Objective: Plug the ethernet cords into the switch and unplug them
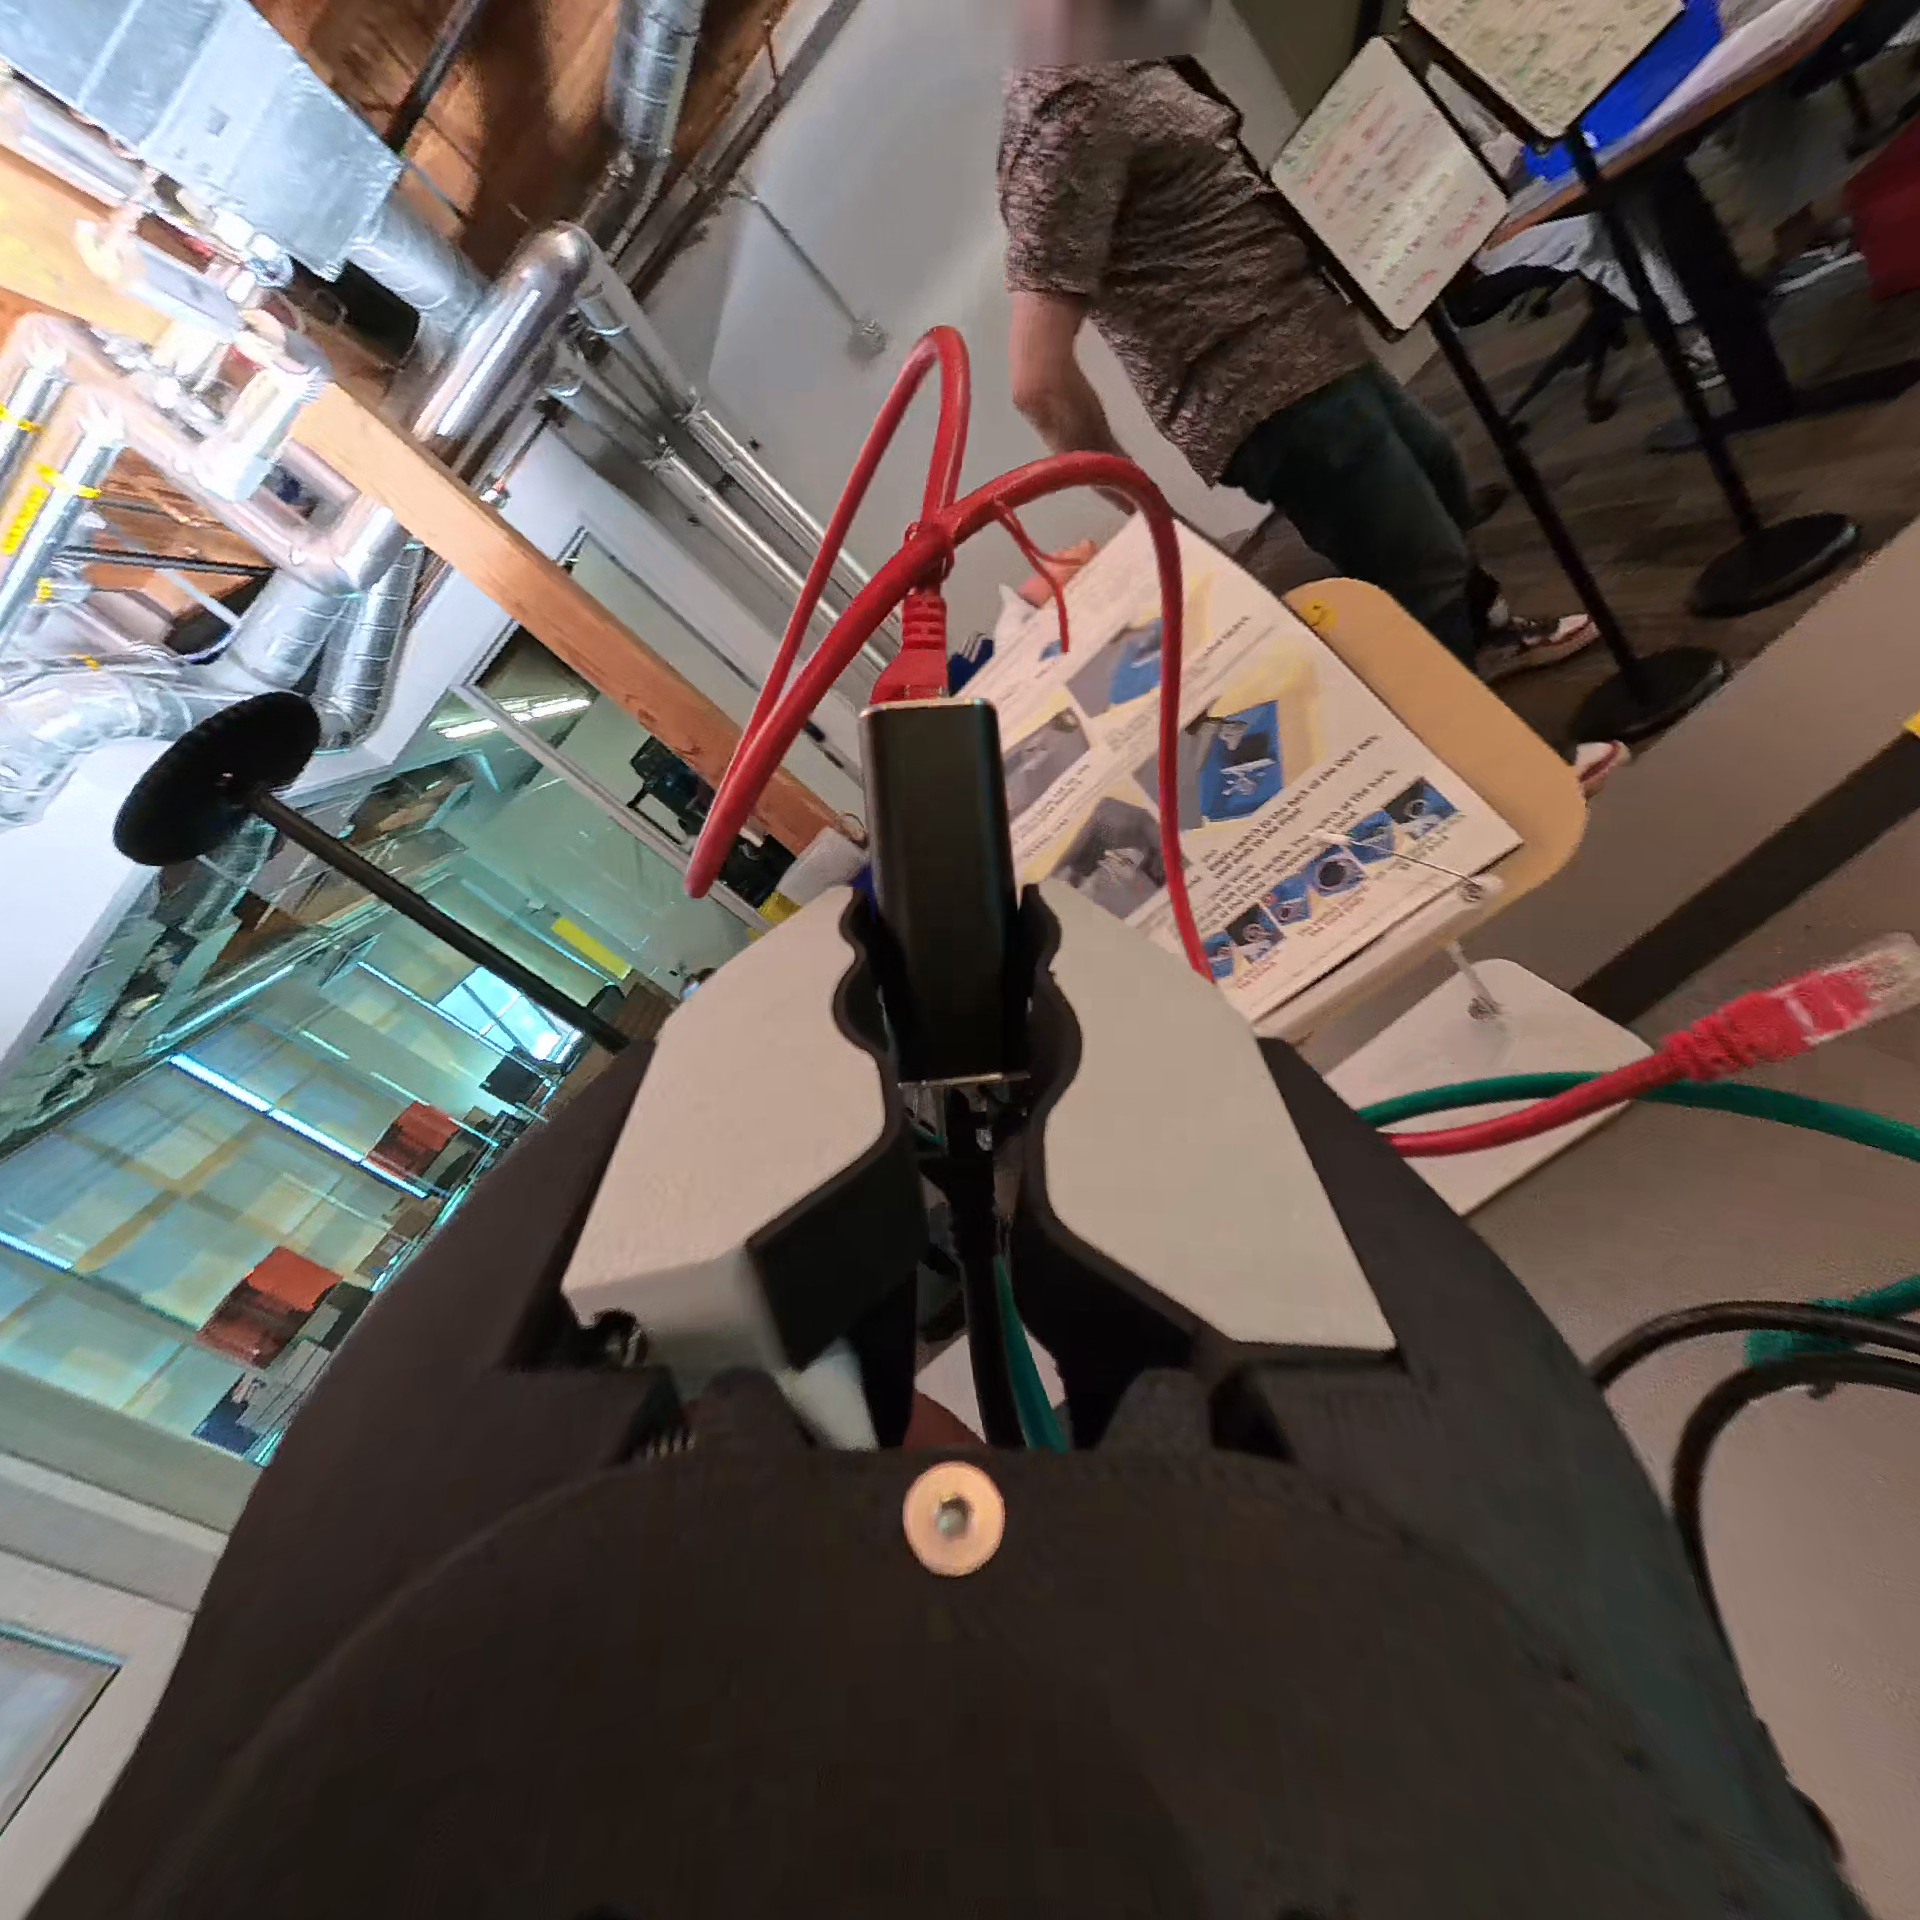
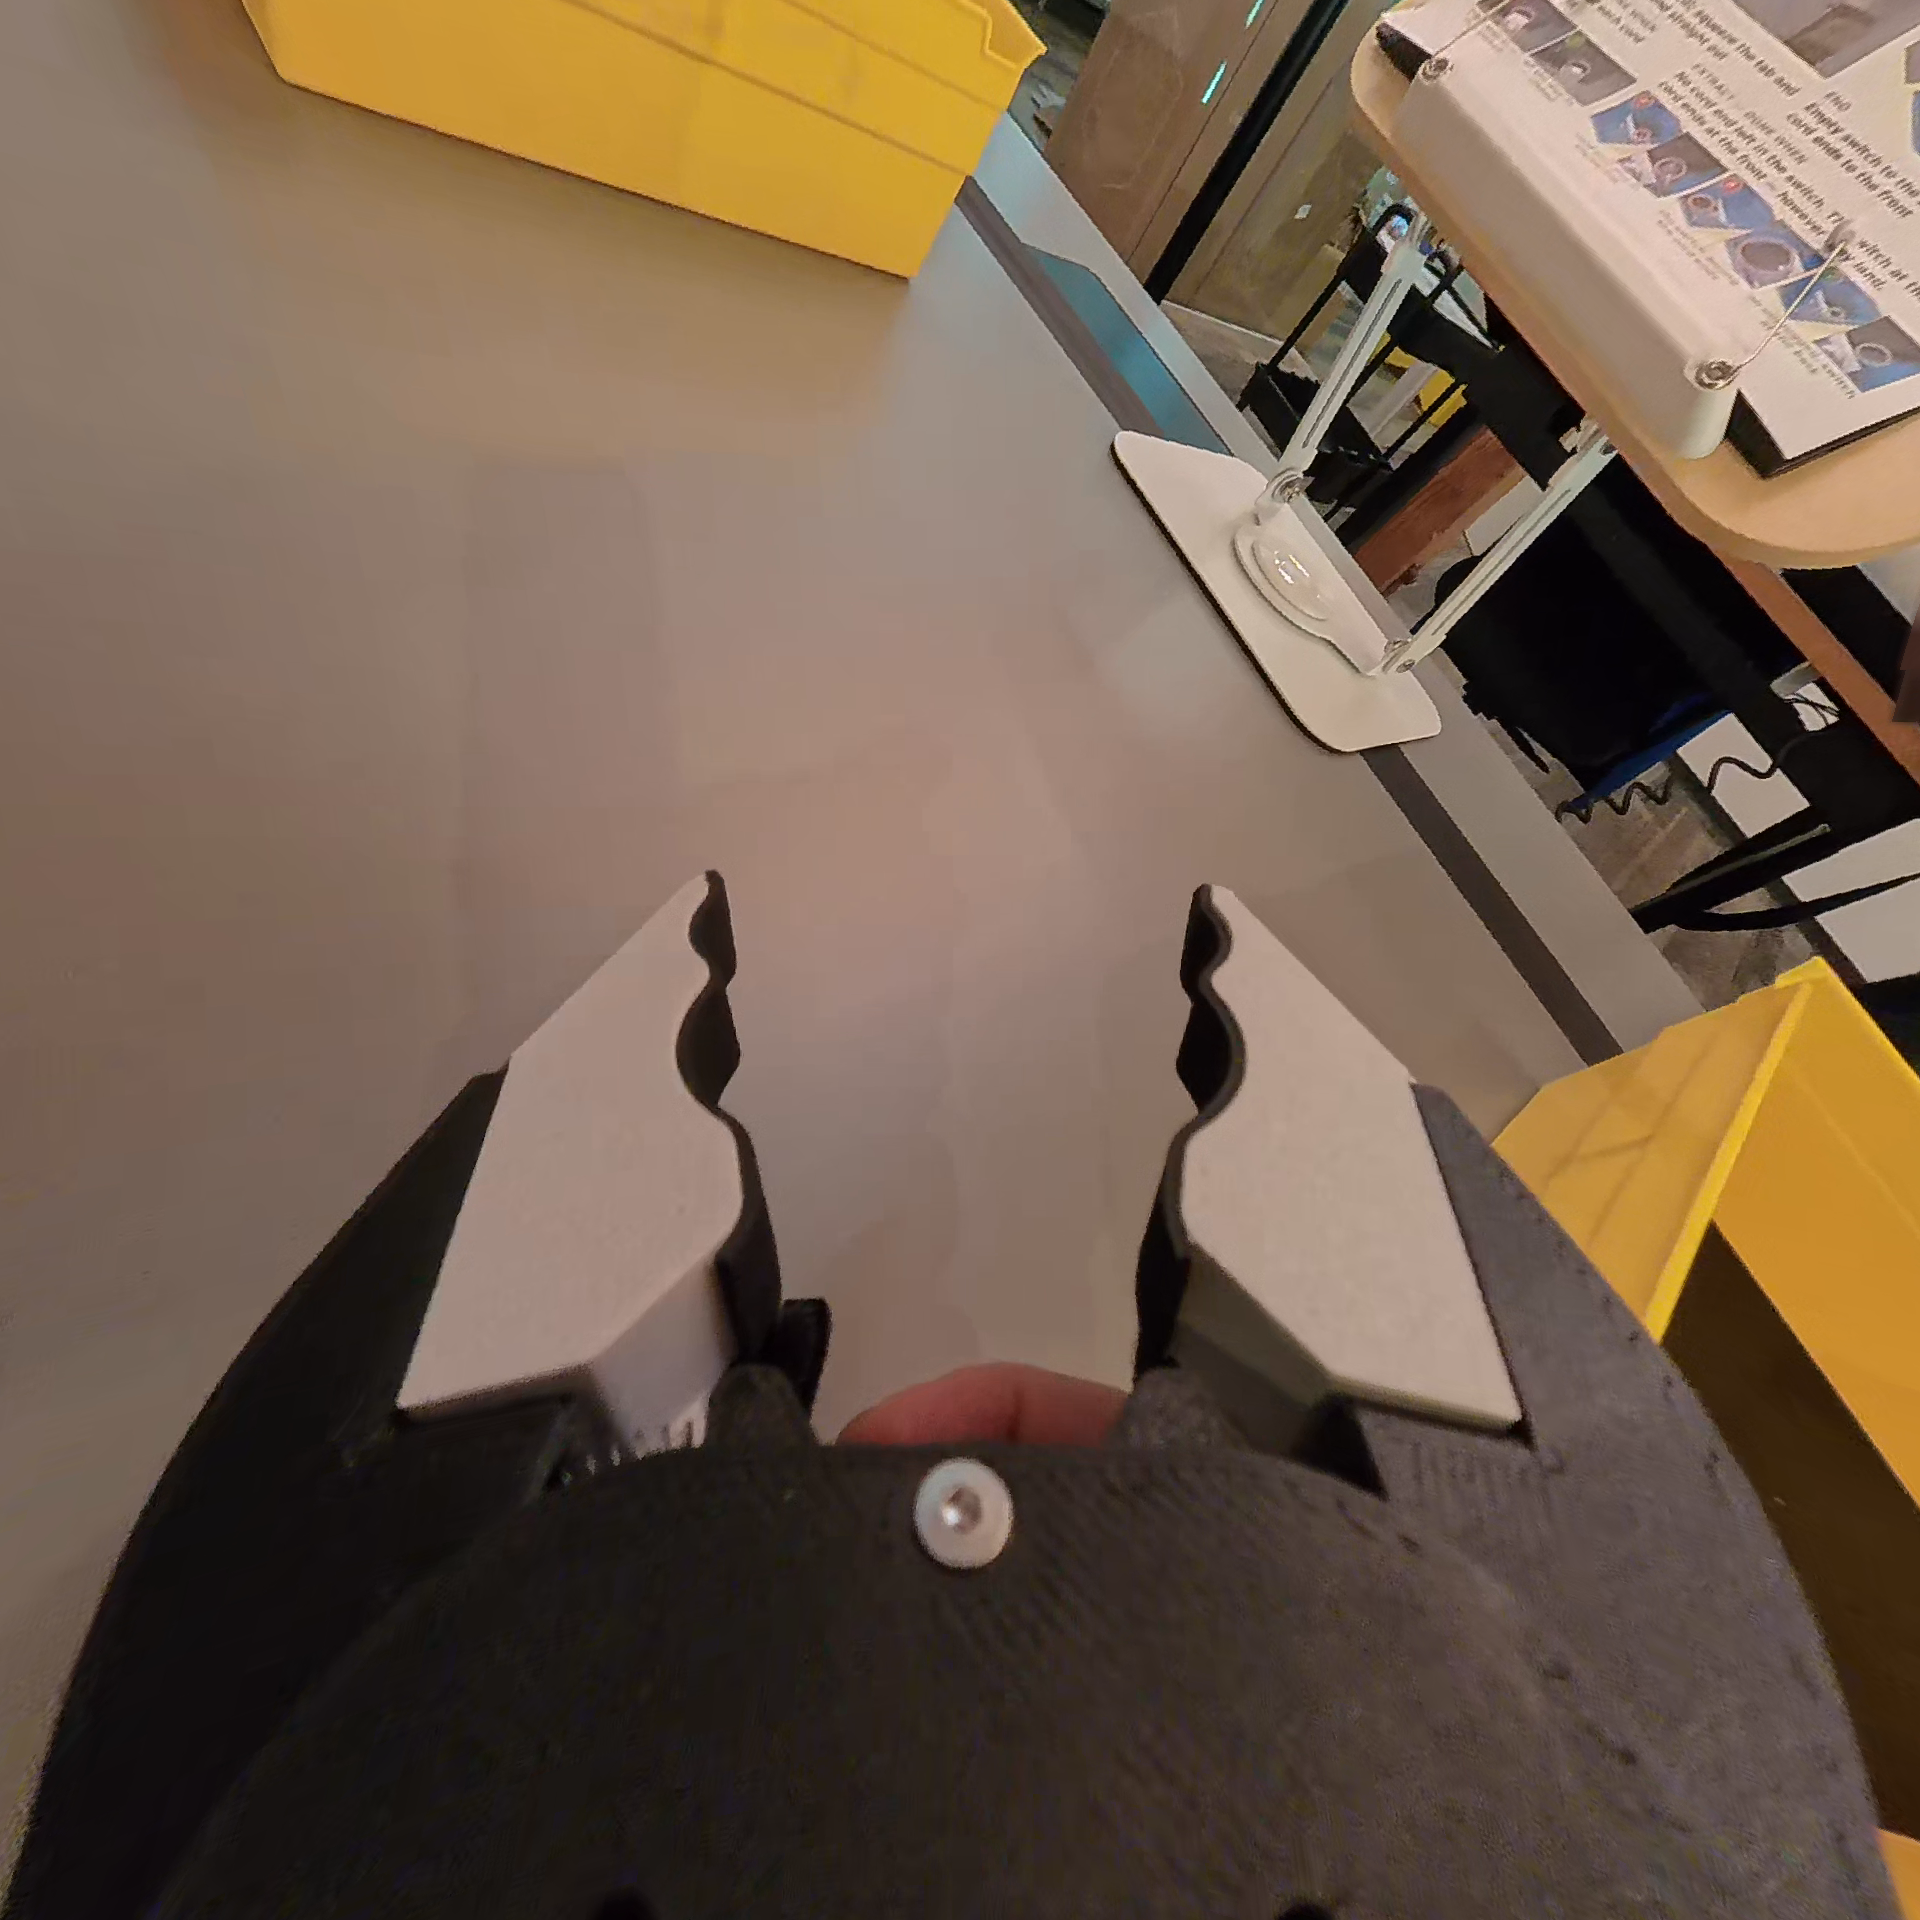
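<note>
My left gripper [image 1: 951, 925] is shut on a black switch [image 1: 940, 873] and holds it tilted up in the air. A red ethernet cord [image 1: 1049, 483] loops above the switch, and one red plug [image 1: 920, 649] sits at the switch's far end. The cord's other plug [image 1: 1808, 1003] hangs loose at the right, over a green cord [image 1: 1538, 1096]. A black cable [image 1: 982, 1299] and a green cord run back from the switch between the fingers. My right gripper [image 2: 956, 935] is open and empty above the grey table [image 2: 520, 623]. The switch is not in the right wrist view.
A yellow bin [image 2: 665, 114] stands at the table's far left, another yellow bin [image 2: 1745, 1174] at the right edge. A white stand base [image 2: 1226, 582] holds an instruction sheet [image 1: 1236, 790] on a board. A person [image 1: 1226, 281] stands beyond. Black cables [image 1: 1725, 1382] lie at the right. My hands' fingertips stand some 45 cm from each other.
</note>
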The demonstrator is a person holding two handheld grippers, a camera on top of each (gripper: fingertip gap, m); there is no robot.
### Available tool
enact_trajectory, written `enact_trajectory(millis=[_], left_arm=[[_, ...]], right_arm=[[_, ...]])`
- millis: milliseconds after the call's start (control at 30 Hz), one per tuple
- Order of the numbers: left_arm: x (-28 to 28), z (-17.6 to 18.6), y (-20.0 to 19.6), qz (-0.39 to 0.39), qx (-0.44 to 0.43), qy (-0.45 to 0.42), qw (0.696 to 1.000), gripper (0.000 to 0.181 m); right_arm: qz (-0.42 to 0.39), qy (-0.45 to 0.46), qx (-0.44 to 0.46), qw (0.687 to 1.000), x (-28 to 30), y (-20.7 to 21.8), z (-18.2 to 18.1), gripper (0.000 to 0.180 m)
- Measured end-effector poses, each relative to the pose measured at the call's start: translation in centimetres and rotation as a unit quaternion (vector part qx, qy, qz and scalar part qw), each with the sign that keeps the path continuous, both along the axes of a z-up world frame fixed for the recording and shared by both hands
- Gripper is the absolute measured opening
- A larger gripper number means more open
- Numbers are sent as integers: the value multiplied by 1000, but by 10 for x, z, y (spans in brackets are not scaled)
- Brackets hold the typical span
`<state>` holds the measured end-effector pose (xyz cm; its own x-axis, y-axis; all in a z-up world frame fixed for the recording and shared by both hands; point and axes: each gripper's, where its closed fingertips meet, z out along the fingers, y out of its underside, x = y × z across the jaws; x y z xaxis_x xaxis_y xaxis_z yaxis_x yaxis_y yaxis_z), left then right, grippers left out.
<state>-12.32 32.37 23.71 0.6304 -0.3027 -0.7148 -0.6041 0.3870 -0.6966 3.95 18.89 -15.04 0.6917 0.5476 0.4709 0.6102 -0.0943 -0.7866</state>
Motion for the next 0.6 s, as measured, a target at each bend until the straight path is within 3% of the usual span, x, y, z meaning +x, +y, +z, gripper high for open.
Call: enact_trajectory(millis=[367, 500, 600], left_arm=[[1, -57, -11, -33, -62, 5, 998, 20], [10, -104, -21, -45, -103, 33, 993, 20], [17, -140, -29, -58, -131, 52, 988, 21]], right_arm=[[4, 14, 1, 1000, 0, -1, 4, 85], [14, 25, 8, 1000, -4, -4, 10, 76], [29, 36, 24, 999, -10, -9, 21, 59]])
